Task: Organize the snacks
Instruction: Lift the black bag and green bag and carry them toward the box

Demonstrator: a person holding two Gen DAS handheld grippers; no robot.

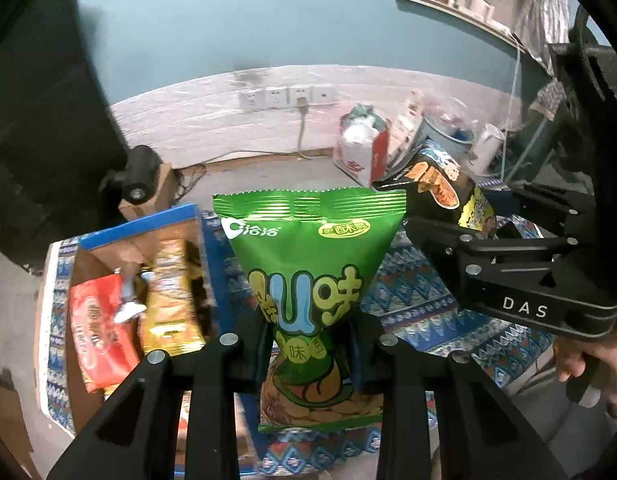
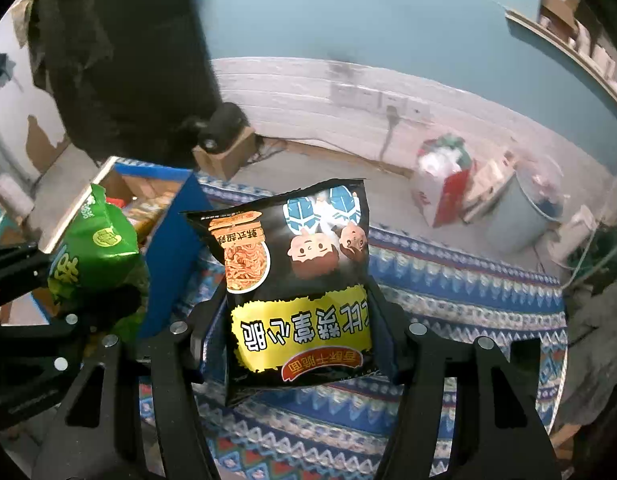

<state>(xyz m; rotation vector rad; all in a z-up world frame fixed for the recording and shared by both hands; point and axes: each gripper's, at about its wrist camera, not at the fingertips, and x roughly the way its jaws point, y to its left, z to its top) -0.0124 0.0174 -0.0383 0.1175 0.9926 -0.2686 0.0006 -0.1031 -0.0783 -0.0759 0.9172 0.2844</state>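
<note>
My left gripper (image 1: 310,344) is shut on a green snack bag (image 1: 308,256), pinching its waist so the bag stands upright above the patterned cloth (image 1: 420,280). That green bag (image 2: 96,256) also shows at the left of the right wrist view. My right gripper (image 2: 298,336) is shut on a black snack bag (image 2: 300,276) with a yellow label, held upside down above the cloth (image 2: 448,292). From the left wrist view the right gripper (image 1: 448,228) reaches in at the right with the black bag (image 1: 440,188). An open cardboard box (image 1: 148,248) with a blue rim holds several snack packs, left of both bags.
A small black camera (image 1: 138,174) sits on a brown box behind the snack box. A red and white carton (image 1: 362,152), a metal pot (image 2: 516,216) and other clutter stand at the back right on the floor. Wall sockets (image 1: 286,96) are on the far wall. A person's hand (image 1: 596,368) holds the right gripper.
</note>
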